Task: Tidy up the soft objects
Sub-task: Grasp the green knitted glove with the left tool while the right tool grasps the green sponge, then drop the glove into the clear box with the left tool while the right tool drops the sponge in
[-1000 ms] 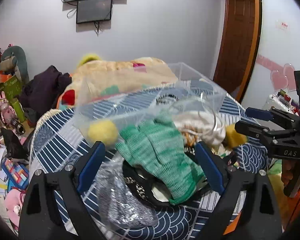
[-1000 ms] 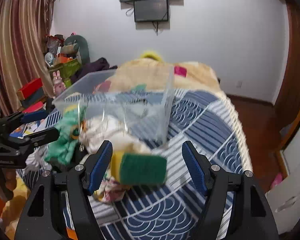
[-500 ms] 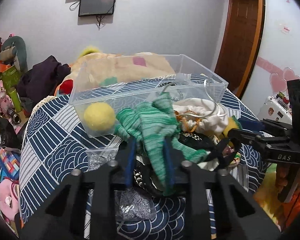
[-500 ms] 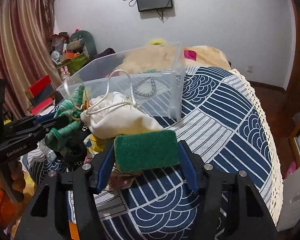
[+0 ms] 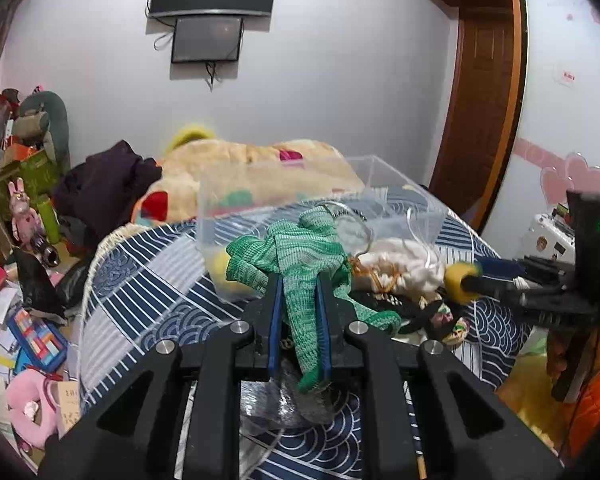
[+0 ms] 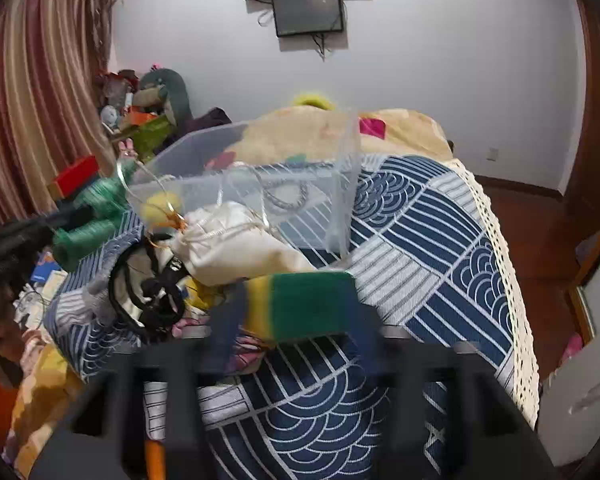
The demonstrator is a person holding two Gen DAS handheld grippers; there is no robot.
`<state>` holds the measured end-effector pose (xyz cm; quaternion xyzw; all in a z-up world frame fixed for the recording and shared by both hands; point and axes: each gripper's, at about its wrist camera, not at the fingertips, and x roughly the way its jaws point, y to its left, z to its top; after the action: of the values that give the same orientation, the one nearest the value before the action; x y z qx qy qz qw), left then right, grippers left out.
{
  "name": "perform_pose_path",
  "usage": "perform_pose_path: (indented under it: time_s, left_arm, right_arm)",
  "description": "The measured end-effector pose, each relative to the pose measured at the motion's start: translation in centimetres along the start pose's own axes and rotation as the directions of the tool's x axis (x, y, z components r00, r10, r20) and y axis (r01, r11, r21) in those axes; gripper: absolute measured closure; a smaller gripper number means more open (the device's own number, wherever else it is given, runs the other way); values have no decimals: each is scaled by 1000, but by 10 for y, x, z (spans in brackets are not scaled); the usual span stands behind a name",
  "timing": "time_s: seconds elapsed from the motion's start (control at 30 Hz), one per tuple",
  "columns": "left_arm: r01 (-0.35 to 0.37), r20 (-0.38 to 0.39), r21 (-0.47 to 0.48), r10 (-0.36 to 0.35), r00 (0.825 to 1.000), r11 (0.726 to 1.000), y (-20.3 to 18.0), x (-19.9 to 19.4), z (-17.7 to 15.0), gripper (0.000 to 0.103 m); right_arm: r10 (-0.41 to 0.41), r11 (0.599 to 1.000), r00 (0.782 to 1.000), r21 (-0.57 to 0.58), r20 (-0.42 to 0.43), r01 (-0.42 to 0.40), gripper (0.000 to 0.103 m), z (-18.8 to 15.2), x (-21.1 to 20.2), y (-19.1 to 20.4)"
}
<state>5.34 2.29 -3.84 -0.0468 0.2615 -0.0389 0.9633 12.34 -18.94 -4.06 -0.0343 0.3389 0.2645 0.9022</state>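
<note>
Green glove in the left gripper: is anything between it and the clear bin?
Nothing visible blocks it. The left gripper is closing on the green glove, and the clear bin sits open-topped directly behind it. The white drawstring bag lies to the right, beside that path.

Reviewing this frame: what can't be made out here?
- Right wrist view: right hand-held gripper is motion-blurred; its jaws are opening around the sponge, pad contact unclear.
- Left wrist view: silvery bag is mostly hidden behind the left hand-held gripper and green glove.
- Clear bin: contents blurred.
</note>
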Motion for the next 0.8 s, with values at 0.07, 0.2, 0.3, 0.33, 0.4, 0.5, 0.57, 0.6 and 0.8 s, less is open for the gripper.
perform_pose_path:
  time_s: [0.07, 0.2, 0.3, 0.33, 0.4, 0.5, 0.57, 0.6, 0.8]
  left_arm:
    - [-2, 7, -2, 2, 1000, 1000, 2, -3, 3, 87]
    - [-14, 12, 3, 14, 1000, 1000, 5, -5, 6, 87]
    - [-30, 22, 13, 30, 999, 999, 4, -4, 9, 87]
    - [-34, 26, 15, 34, 999, 999, 5, -4, 12, 87]
    - [-41, 36, 18, 40, 999, 999, 7, -5, 15, 87]
    - [-53, 58, 21, 51, 997, 998, 9, -7, 24, 87]
    - [-67, 83, 28, 64, 994, 997, 10, -9, 32, 87]
    - [-75, 97, 29, 72, 993, 997, 11, -11, 37, 87]
    - [-73, 105, 38, 69, 992, 997, 18, -6, 57, 87]
  right_arm:
    - [-3, 1000, 1000, 11, -4, 3, 29, -1, 5, -2]
    - [16, 999, 999, 35, -45, -15, 29, -2, 21, -11]
    - [52, 997, 997, 51, -49, -49, 43, -3, 26, -12]
    - [70, 997, 996, 42, -53, -67, 43, -3, 25, -10]
    - [43, 999, 998, 20, -40, -43, 44, -3, 19, -5]
    - [23, 1000, 1000, 6, -11, -23, 44, 0, 6, -2]
    - [25, 1000, 999, 12, 23, -25, 44, 6, -5, -2]
    - [23, 1000, 999, 12, 44, -24, 44, 12, -10, -2]
    - [34, 999, 986, -5, 166, -34, 44, 49, -35, 6]
